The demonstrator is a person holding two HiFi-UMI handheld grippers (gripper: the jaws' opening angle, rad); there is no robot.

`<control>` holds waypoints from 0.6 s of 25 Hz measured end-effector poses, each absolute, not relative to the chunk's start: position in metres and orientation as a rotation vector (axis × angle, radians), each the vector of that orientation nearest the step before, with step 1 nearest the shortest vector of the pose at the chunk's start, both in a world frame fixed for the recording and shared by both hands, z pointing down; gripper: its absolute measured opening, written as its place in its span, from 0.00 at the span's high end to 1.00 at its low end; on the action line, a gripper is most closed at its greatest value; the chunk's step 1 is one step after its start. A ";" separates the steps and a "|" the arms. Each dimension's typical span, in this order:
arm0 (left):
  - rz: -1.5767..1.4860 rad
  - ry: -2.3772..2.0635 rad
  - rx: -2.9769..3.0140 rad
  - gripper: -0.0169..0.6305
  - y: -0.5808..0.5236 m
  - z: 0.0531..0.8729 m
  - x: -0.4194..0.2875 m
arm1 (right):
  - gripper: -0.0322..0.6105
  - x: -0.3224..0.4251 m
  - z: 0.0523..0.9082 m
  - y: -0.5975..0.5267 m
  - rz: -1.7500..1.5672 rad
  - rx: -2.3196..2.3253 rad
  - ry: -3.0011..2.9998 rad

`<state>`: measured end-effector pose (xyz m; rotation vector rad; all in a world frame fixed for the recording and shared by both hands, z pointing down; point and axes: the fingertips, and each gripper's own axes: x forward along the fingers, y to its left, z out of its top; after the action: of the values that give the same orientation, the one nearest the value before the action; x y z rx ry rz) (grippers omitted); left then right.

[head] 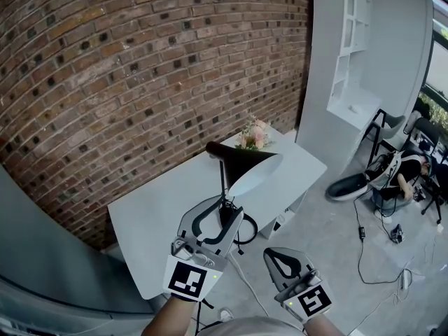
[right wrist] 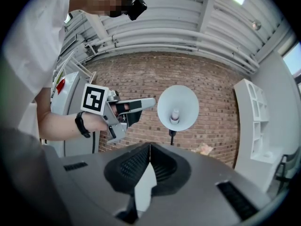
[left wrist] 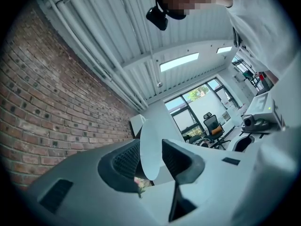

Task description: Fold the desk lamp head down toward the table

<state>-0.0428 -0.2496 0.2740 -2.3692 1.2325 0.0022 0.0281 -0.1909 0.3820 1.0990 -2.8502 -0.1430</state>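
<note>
The desk lamp stands on the white table [head: 157,208]; its black cone head [head: 245,161] with a white inside sits on a thin black stem [head: 223,180] and faces me. My left gripper [head: 218,214] is just in front of the stem, below the head, with its jaws open. In the left gripper view the white lamp head [left wrist: 149,126] shows through the gap of that gripper [left wrist: 151,147], and no pad touches it. My right gripper [head: 285,263] hangs lower and nearer to me, shut and empty. The right gripper view shows the head [right wrist: 178,108] with its bulb, and the left gripper [right wrist: 141,105] beside it.
A brick wall [head: 126,82] runs behind the table. A small bunch of flowers [head: 253,135] stands at the table's far end. A white shelf unit [head: 357,54] is at the right; beyond it a person [head: 406,173] sits on the floor near black cables [head: 364,250].
</note>
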 end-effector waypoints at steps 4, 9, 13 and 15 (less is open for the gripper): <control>0.010 1.223 -2.362 0.76 -0.260 0.265 -0.045 | 0.92 0.028 0.381 -0.195 -0.130 1.114 -2.851; 0.006 1.182 -2.350 0.73 -0.268 0.256 -0.041 | 0.92 0.026 0.378 -0.197 -0.130 1.120 -2.862; -0.006 1.145 -2.347 0.71 -0.274 0.252 -0.038 | 0.92 0.026 0.379 -0.200 -0.114 1.124 -2.854; -0.008 1.127 -2.348 0.69 -0.276 0.249 -0.036 | 0.92 0.027 0.378 -0.202 -0.106 1.136 -2.858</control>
<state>-0.0362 -0.2760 0.2492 -2.3483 1.1270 -0.0082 0.0265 -0.2018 0.3783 1.1360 -2.8577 -0.1060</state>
